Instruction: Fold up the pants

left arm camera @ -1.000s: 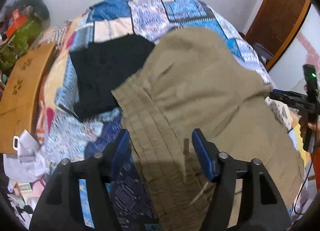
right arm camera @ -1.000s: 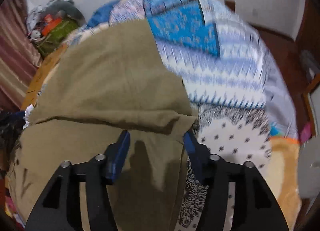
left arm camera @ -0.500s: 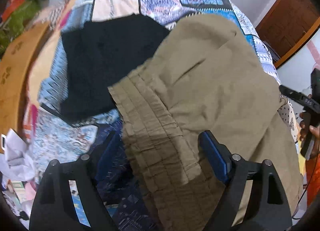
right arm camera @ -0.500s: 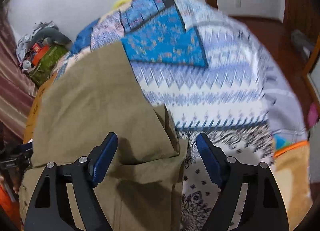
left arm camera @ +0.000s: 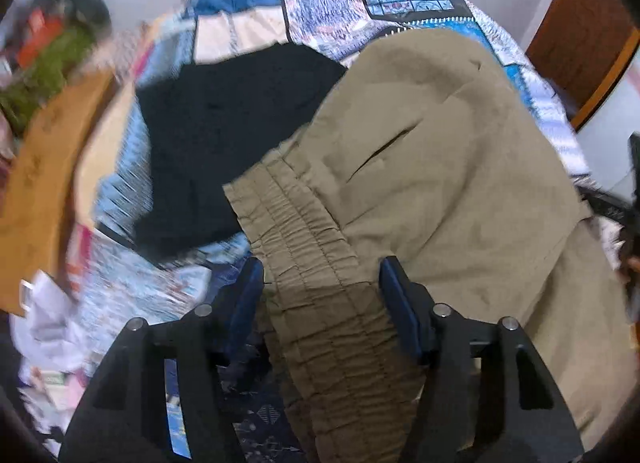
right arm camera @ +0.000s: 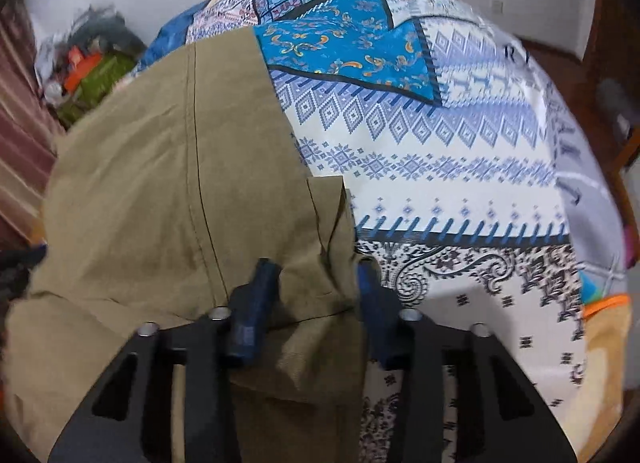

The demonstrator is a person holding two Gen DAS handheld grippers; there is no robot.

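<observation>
Left wrist: blurred clutter (left arm camera: 52, 75) beyond pants (left arm camera: 420, 167).

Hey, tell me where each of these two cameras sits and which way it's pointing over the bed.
Left wrist: sits on the left tool, looking steeply down at the pants waistband between its closing fingers; a black garment lies beside it. A bit of the person's hand shows at the right edge.
Right wrist: sits on the right tool, looking down at the pants' other edge, fingers closing around the bunched cloth.
Shared: the same pants and the bedspread.
</observation>
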